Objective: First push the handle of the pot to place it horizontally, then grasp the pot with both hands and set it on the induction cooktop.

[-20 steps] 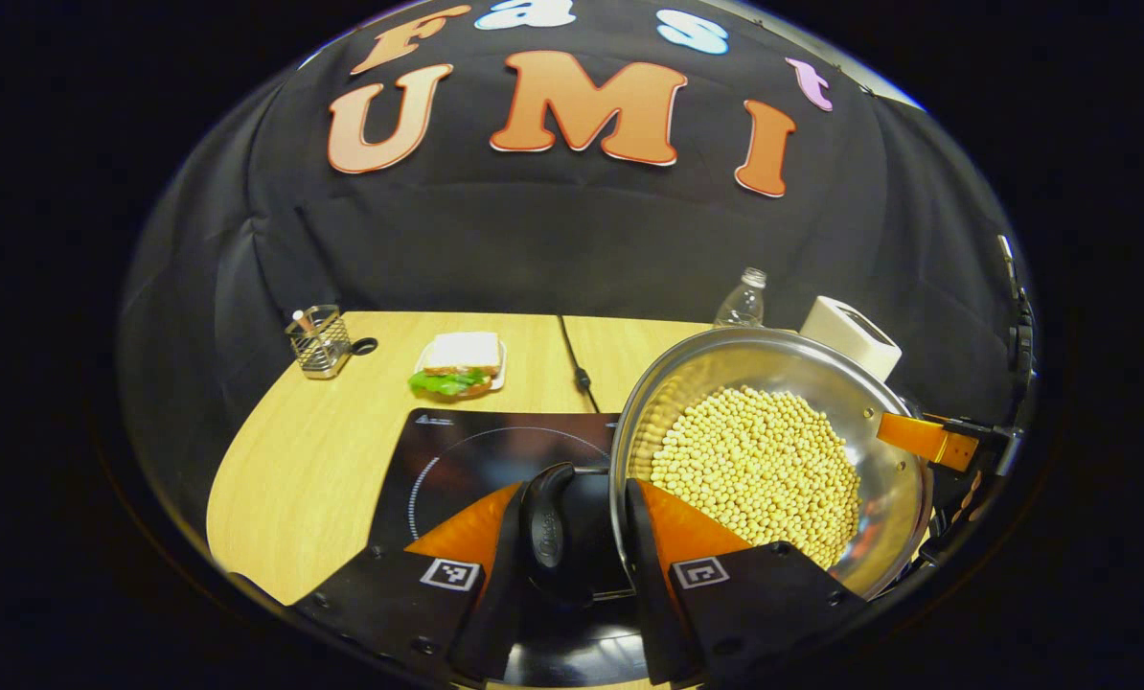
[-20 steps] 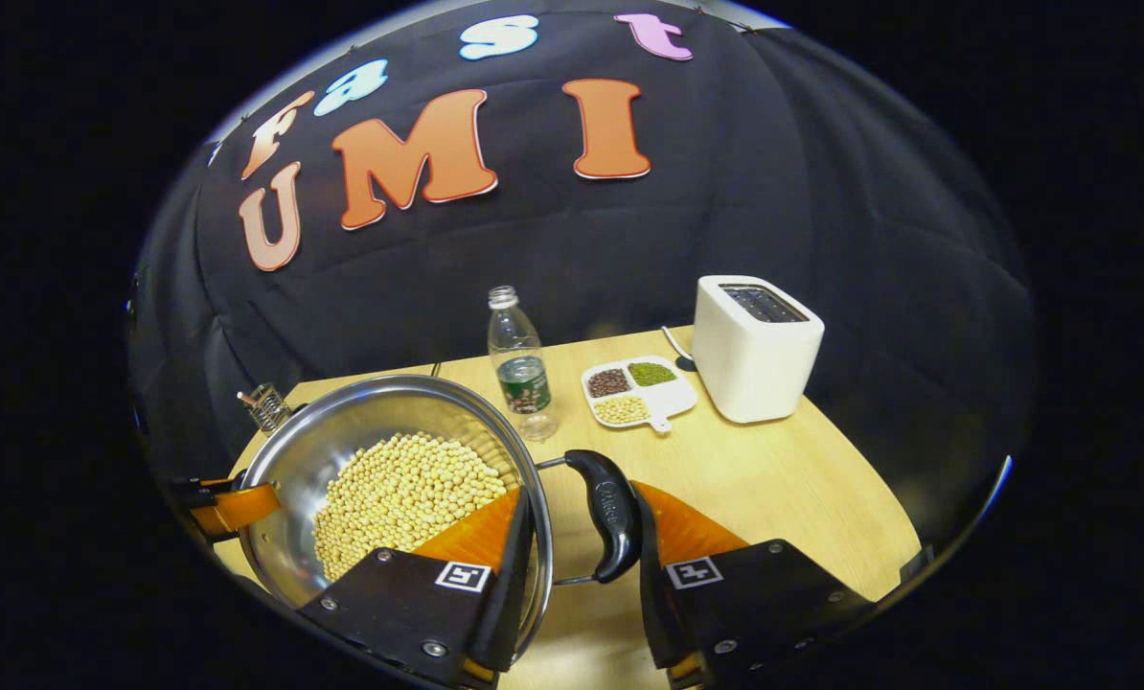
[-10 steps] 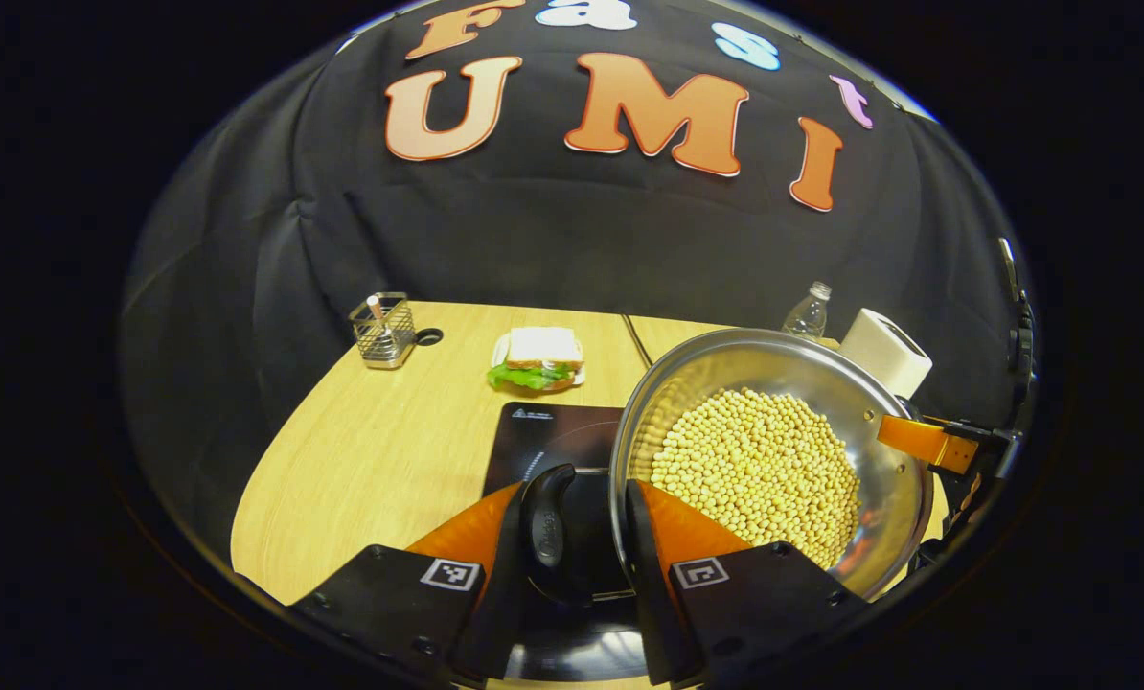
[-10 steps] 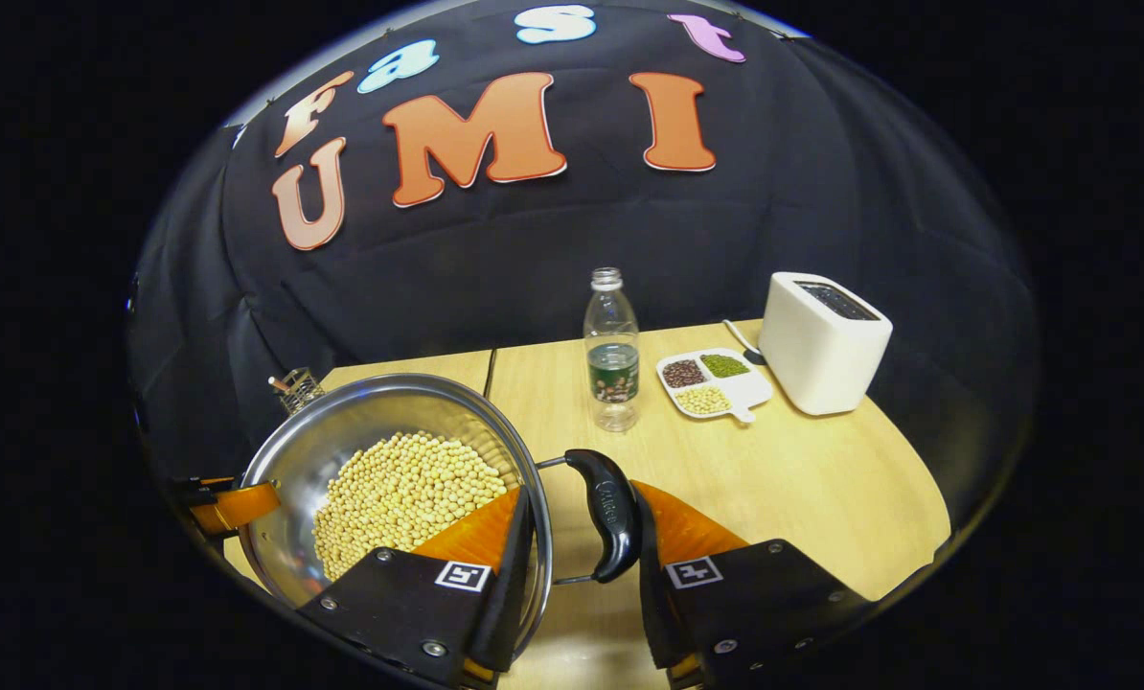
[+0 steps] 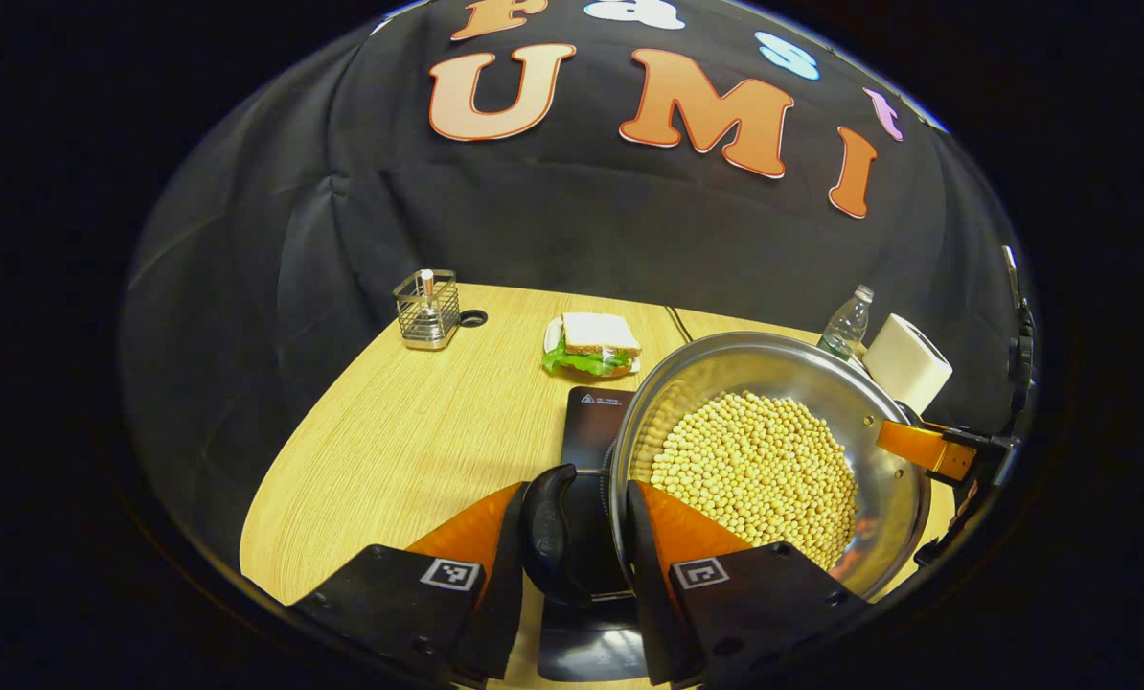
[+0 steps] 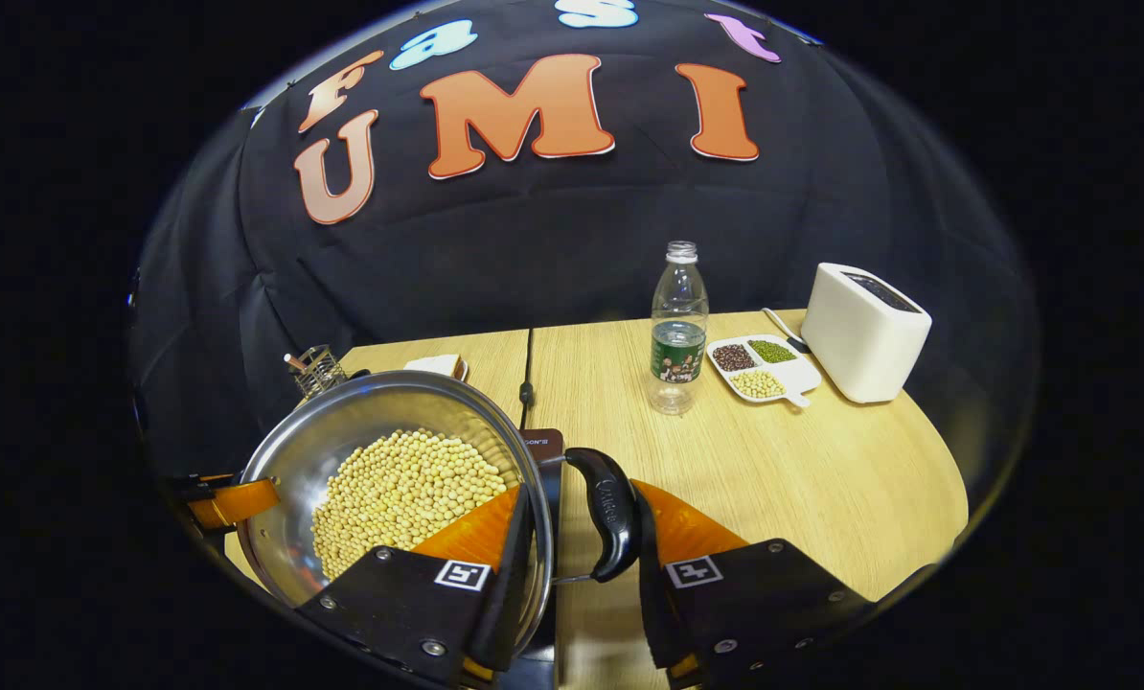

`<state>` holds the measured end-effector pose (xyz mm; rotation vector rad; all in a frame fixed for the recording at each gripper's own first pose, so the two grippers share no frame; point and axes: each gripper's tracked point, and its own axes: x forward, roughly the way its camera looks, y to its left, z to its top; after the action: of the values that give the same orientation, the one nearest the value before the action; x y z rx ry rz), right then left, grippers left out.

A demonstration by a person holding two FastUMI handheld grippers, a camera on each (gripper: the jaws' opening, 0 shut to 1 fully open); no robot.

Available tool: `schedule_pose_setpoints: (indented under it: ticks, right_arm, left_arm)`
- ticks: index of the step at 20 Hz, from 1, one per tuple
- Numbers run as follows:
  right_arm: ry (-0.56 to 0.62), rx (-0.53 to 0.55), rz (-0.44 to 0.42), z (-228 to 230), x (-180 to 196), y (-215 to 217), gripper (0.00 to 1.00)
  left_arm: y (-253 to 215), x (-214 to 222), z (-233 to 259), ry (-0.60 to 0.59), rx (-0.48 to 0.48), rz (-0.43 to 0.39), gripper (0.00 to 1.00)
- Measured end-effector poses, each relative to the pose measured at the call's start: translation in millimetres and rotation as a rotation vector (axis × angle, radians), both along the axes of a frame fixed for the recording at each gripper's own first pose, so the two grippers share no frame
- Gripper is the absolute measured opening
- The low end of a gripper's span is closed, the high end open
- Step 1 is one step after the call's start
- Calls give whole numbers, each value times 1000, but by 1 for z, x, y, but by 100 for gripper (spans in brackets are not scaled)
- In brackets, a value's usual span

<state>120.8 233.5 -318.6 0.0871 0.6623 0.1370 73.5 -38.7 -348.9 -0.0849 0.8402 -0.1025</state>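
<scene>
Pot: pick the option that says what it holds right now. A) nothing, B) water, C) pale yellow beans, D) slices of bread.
C: in the left gripper view the pot carries a heap of small pale yellow beans across its bottom, and the right gripper view shows the same beans inside it.
</scene>
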Motion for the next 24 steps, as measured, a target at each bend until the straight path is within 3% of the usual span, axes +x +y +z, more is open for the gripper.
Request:
schedule_pose_setpoints:
  ticks: [10,16,17,18,21,24]
  right_arm:
    - [56,-10,1,-25,0,13,53]
    - [75,-12,-6,-35,1,13,58]
    - [81,-11,-7,-36,1,14,55]
    - [75,-8,-7,-36,2,14,61]
    - [79,0,-2,-34,1,13,63]
    - [35,19,-14,-18,6,12,66]
  left_arm:
    - [9,8,-23,52,-4,-8,61]
    - [8,8,-22,61,11,-20,65]
    - [8,10,-24,58,14,-21,66]
    - [9,10,-23,59,16,-17,61]
    - [10,11,-21,54,27,-6,69]
    - [12,20,1,-20,58,-4,65]
